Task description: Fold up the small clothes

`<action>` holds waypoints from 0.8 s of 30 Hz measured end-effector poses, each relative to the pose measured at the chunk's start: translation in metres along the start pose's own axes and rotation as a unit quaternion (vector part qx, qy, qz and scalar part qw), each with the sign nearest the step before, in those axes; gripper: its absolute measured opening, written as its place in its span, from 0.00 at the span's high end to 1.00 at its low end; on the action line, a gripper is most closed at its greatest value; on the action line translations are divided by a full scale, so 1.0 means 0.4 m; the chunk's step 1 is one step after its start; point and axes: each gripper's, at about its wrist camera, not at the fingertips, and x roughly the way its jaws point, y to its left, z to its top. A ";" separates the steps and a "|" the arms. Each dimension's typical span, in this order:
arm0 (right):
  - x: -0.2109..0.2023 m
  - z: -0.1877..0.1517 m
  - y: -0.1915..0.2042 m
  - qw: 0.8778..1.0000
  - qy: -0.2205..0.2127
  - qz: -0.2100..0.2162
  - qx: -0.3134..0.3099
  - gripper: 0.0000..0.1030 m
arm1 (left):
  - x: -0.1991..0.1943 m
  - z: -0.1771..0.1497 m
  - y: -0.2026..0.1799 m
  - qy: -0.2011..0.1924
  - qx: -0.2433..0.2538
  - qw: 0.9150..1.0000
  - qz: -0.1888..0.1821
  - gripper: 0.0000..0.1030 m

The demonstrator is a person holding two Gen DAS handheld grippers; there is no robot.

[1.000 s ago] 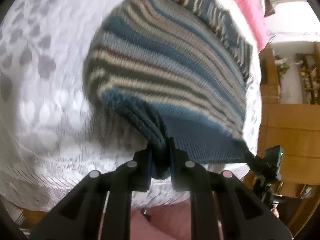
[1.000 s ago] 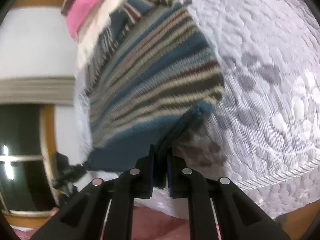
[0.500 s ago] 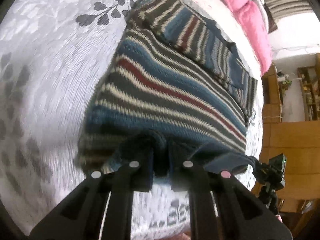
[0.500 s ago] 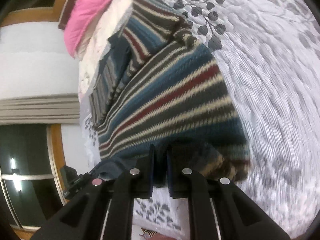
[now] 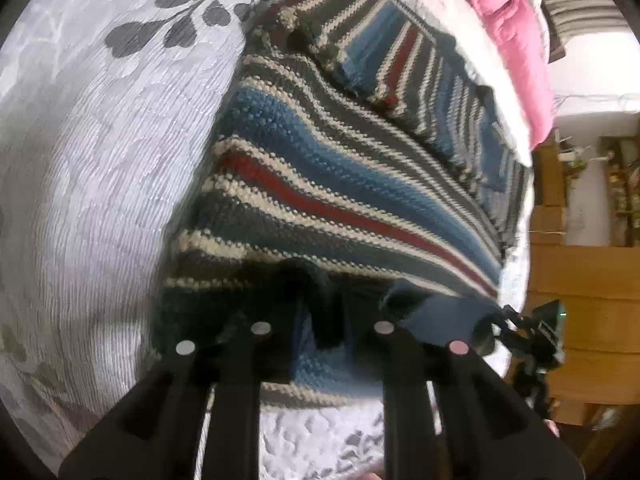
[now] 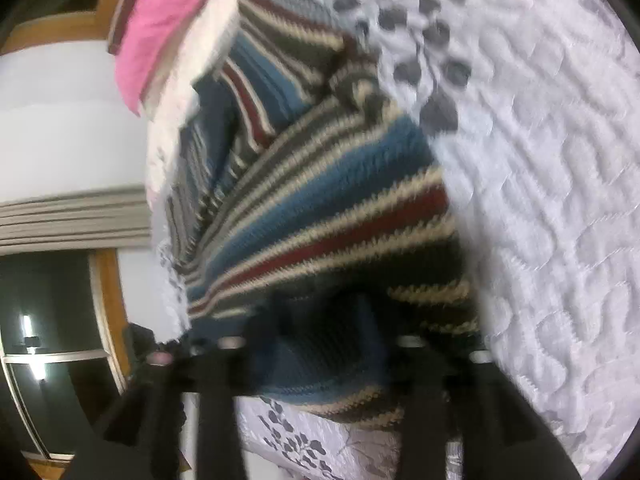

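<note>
A striped knitted sweater (image 5: 340,184) in blue, grey, cream and red lies on a white bedspread (image 5: 100,160), its lower part folded up over the body. My left gripper (image 5: 322,320) stands open over the folded hem, with blue knit showing between its fingers. My right gripper (image 6: 320,332) is open too, its fingers well apart over the other end of the same hem of the sweater (image 6: 320,208). In the left wrist view the right gripper (image 5: 532,332) shows small at the sweater's far corner. The fingertips are dark and partly lost against the knit.
A pink pillow (image 5: 504,20) lies at the head of the bed beyond the sweater, also visible as the pink pillow (image 6: 160,28). The bedspread (image 6: 540,160) has grey leaf prints. Wooden furniture (image 5: 580,280) stands past the bed's edge. A dark window (image 6: 48,300) is at the left.
Both grippers carried the sweater's hem forward over its body and lowered it. Their fingers, pinched on the hem before, have now spread and let it go.
</note>
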 end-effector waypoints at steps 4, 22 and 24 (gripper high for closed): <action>-0.061 0.010 -0.020 1.000 -0.029 0.006 0.005 0.31 | -0.023 -0.008 0.005 0.012 0.005 1.000 -0.010 0.62; -0.009 -0.036 0.133 0.986 -0.002 -0.076 -0.150 0.32 | 0.028 0.048 -0.150 0.036 0.215 0.969 0.116 0.41; -0.002 -0.038 0.134 0.984 0.002 -0.082 -0.158 0.32 | 0.055 0.053 -0.155 0.049 0.232 0.963 0.127 0.41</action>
